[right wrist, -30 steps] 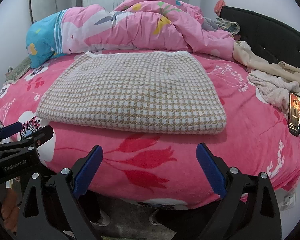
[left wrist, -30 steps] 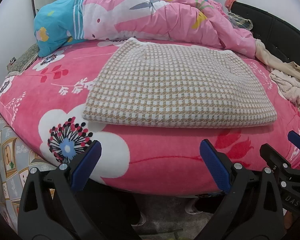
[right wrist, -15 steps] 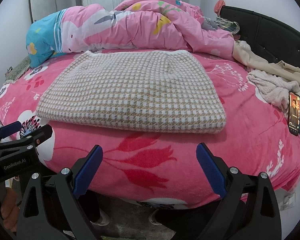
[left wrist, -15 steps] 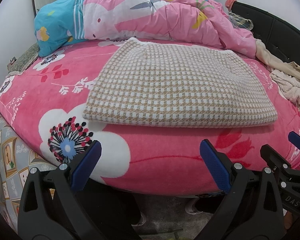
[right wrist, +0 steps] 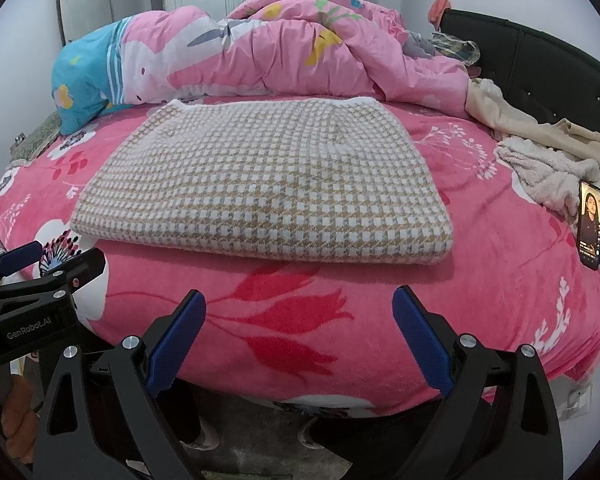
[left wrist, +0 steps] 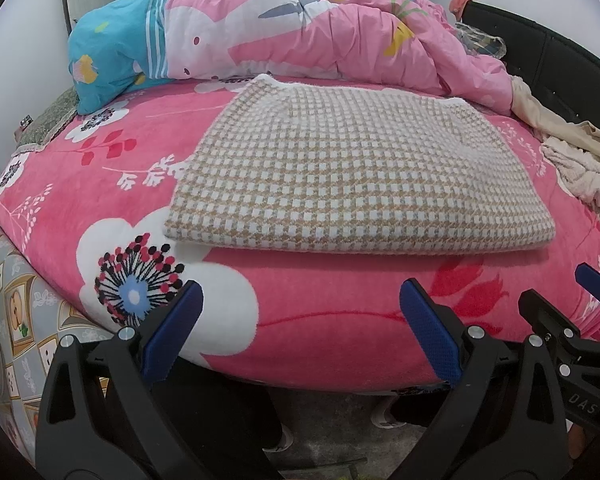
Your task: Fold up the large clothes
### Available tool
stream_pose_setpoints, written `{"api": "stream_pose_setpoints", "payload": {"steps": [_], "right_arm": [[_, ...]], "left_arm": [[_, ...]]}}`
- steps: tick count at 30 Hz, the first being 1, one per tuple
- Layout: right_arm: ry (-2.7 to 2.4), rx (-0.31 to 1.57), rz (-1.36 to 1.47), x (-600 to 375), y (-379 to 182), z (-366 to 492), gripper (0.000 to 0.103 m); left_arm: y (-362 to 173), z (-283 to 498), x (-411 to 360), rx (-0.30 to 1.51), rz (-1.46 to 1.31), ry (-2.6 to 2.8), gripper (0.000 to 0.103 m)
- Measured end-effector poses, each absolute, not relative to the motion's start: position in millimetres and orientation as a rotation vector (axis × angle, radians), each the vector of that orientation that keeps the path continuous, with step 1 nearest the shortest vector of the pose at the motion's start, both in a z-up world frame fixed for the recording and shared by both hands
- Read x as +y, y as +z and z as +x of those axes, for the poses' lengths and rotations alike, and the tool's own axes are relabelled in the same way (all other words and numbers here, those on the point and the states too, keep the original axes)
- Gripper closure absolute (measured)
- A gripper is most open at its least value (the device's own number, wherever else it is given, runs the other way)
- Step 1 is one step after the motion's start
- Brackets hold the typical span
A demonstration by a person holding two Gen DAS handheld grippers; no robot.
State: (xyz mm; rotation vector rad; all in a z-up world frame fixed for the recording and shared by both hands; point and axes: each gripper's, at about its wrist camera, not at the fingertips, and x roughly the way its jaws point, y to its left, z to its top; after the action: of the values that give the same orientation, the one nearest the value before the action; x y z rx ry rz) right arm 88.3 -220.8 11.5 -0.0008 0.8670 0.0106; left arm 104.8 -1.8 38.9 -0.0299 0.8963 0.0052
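1. A pink floral bedspread (left wrist: 300, 332) covers the bed.
2. A rumpled pink quilt (left wrist: 340, 36) with a blue end lies along the far side.
3. Beige clothes (right wrist: 540, 152) are heaped at the right, near the black headboard (right wrist: 540, 64).
4. A phone (right wrist: 590, 224) (screen lit) lies just beside that heap.

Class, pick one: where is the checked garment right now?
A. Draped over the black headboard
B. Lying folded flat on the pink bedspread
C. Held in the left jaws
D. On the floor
B: the checked garment lies folded on the pink bedspread; both grippers, left and right, hang open and empty short of it.
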Motion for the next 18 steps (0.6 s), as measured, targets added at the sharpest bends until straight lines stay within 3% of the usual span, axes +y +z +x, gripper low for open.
{"api": "stream_pose_setpoints", "payload": {"steps": [18], "right_arm": [[0.011,0.869,0.0,-221.7,11.8,88.4,0.011]], "left_arm": [[39.0,105.0,-0.8,0.897,-0.03,0.003,0.008]]}}
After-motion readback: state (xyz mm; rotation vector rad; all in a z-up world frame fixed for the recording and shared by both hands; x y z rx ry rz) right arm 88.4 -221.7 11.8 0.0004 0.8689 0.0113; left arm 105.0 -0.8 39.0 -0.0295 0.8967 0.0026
